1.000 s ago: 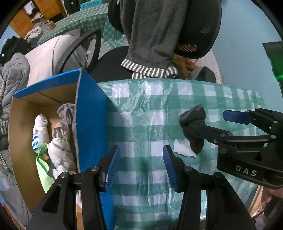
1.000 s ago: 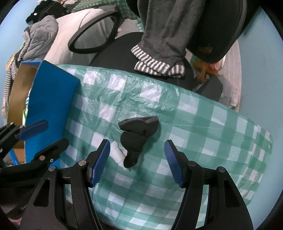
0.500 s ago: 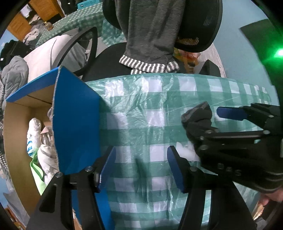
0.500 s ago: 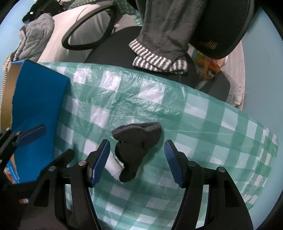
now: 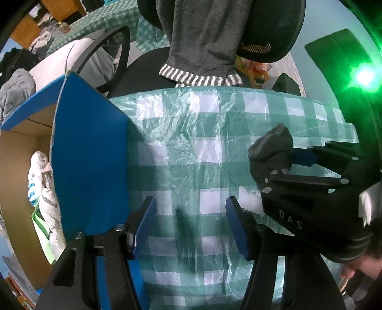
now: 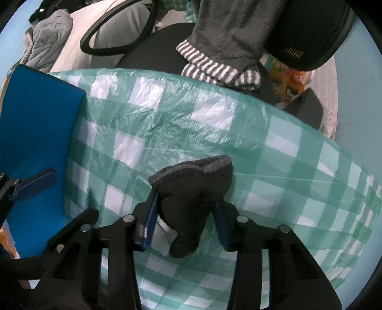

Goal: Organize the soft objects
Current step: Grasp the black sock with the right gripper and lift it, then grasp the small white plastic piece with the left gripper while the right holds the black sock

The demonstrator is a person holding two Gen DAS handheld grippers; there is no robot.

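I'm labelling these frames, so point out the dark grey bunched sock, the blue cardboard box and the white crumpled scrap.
dark grey bunched sock (image 6: 191,190), right wrist view, its bunched middle
blue cardboard box (image 5: 90,152), left wrist view, outer side wall
white crumpled scrap (image 5: 249,200), left wrist view, exposed centre

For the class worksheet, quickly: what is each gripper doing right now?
Left gripper: open, nothing between its fingers.
Right gripper: jaws have just been closing, now shut on the dark sock.

Pale blue wall (image 6: 358,78); black office chair (image 5: 269,28); green-checked tablecloth (image 6: 274,147); wooden cabinet (image 5: 59,7)
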